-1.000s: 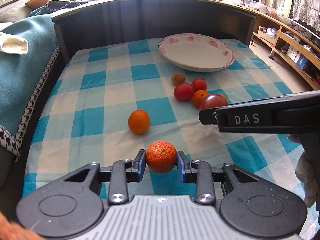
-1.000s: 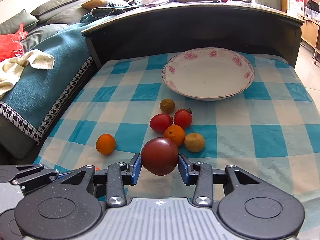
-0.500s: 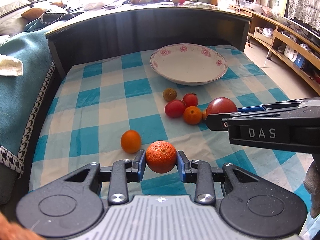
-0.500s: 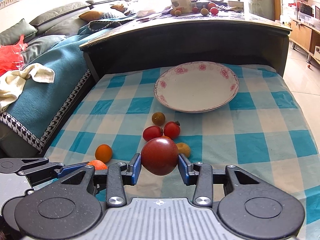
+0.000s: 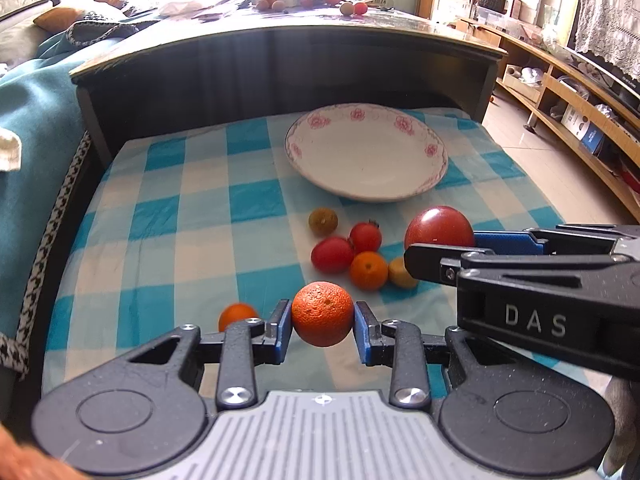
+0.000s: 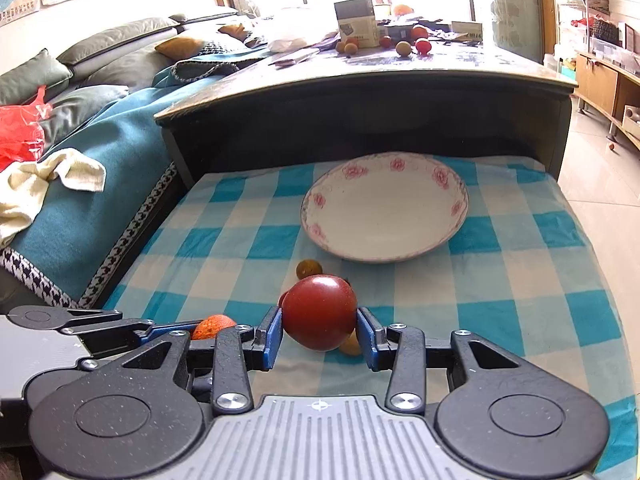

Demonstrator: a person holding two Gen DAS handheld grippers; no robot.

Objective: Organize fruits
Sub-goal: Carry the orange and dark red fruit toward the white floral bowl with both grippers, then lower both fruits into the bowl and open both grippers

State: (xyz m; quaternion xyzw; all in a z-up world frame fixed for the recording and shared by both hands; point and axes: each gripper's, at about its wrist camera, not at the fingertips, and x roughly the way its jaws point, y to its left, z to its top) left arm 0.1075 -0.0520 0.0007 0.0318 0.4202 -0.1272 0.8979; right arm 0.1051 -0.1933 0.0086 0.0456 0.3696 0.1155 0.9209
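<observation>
My left gripper is shut on an orange, held above the checked cloth. My right gripper is shut on a large dark red tomato; that tomato and the right gripper also show at the right of the left wrist view. The white flowered plate lies empty at the back of the cloth. In front of it sit a brownish fruit, two small tomatoes, a small orange and a yellowish fruit. Another orange lies beside my left fingers.
A dark raised table edge walls the back of the cloth, with fruit and a box on top. A teal blanket covers the sofa at the left. Wooden shelves run along the right. The blue checked cloth is bare at the right.
Both grippers have risen and drawn back with their fruit still held; the plate and the loose fruit now sit lower and farther off in both views.
</observation>
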